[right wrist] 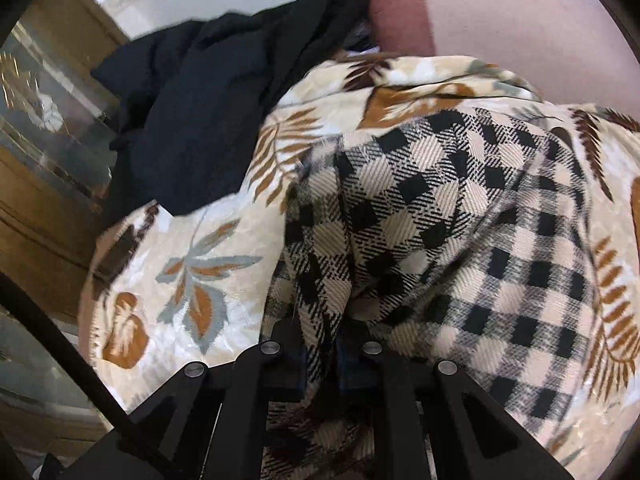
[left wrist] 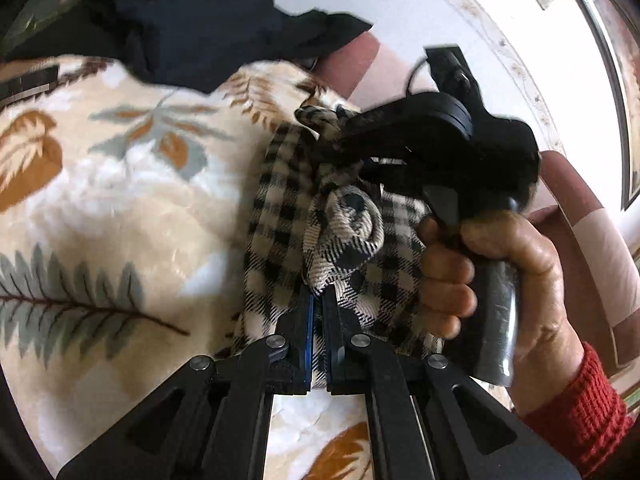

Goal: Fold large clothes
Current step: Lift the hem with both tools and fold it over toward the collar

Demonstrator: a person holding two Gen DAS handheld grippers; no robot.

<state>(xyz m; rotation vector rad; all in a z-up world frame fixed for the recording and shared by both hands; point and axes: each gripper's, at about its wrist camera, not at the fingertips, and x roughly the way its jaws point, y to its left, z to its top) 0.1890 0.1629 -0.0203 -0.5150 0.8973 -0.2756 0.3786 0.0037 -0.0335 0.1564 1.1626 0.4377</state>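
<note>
Two tools are clamped on one checked garment [left wrist: 280, 216], beige and black, which is bunched on a leaf-patterned blanket [left wrist: 112, 184]. A fold of the cloth is pinched between the nearly closed jaws of the left tool [left wrist: 319, 320]. The right tool [right wrist: 326, 344] is likewise shut on a ridge of the same fabric, and its handle is gripped by a hand [left wrist: 500, 272] in a red knitted sleeve [left wrist: 580, 412]. A dark garment [right wrist: 208, 112] is heaped behind
</note>
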